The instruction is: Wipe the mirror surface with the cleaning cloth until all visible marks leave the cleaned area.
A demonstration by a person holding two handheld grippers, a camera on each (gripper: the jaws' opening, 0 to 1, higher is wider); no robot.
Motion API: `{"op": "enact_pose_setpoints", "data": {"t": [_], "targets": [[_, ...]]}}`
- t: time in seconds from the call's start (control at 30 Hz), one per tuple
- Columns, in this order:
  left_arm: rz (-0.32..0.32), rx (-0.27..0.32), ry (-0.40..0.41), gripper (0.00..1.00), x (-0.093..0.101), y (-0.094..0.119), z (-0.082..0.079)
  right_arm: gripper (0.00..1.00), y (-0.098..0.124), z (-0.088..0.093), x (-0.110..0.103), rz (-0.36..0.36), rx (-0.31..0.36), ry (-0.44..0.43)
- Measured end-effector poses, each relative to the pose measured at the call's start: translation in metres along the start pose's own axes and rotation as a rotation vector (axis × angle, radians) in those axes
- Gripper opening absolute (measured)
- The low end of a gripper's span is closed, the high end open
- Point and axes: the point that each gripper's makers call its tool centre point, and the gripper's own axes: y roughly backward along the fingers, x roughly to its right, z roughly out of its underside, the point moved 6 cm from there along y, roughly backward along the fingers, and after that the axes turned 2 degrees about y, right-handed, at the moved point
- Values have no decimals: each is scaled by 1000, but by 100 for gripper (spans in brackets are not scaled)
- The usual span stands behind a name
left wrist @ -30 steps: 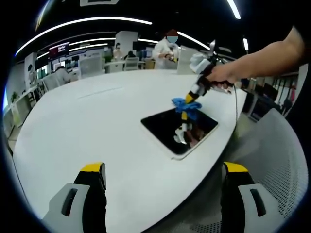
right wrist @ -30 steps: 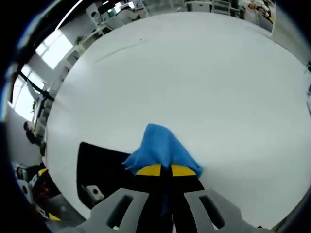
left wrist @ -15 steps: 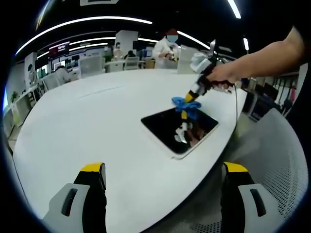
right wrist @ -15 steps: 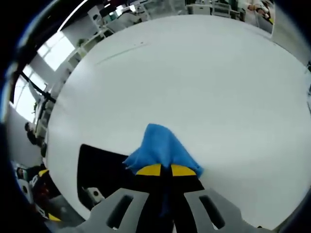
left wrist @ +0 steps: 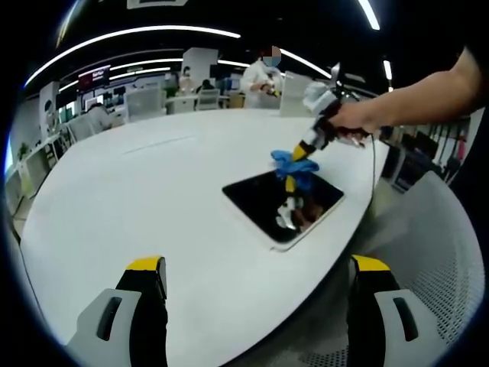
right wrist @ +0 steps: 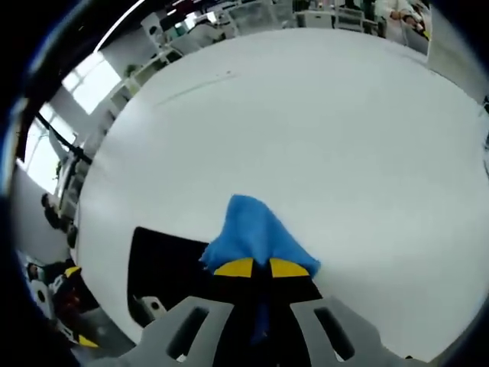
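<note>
— Where is the cloth (right wrist: 256, 235)?
— Clamped in the right gripper (right wrist: 254, 268), pressed on the mirror (left wrist: 281, 204) beneath it.
— The left gripper (left wrist: 256, 269)?
— Jaws wide, holding nothing, above the bench (left wrist: 145, 191).

The mirror (left wrist: 281, 206) lies flat on the worktop (left wrist: 145, 191), near its edge. The cleaning cloth (left wrist: 293, 164) rests on the mirror's far corner, pinched in the right hand-held gripper (left wrist: 301, 155). The left hand-held gripper (left wrist: 256, 306) hangs well apart, over the worktop's near edge.

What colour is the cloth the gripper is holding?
Bright blue cloth, clearest in the right gripper view.
</note>
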Motion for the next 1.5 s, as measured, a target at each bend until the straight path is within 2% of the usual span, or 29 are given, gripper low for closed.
{"op": "enact_pose_setpoints", "data": {"t": [0.13,0.43,0.53,0.57,0.83,1.23,1.37,1.43,1.5], "targets": [[0,0,1,99,0,0,0,1,9,-5,-3,-22,16,-17],[-1,-1,1,99,1,1,-1,1,17,-15,-3,-29,34,26],[-2,1,2,99,1,1,-1,1,21,-12,6,-18,19,103],[-3,1,2,99,1,1,-1,1,23,-10,10,-17,17,105],[-3,7,2,99,1,2,-2,1,41,-2,44,14,9,77],[-5,0,0,99,1,2,-1,1,56,9,87,32,-21,46],[-7,-1,2,99,1,2,-1,1,56,11,91,31,-19,39],[-8,-5,1,99,0,1,0,1,50,13,90,10,-25,67],[-8,-8,0,99,1,1,0,1,44,22,88,16,-58,97]]}}
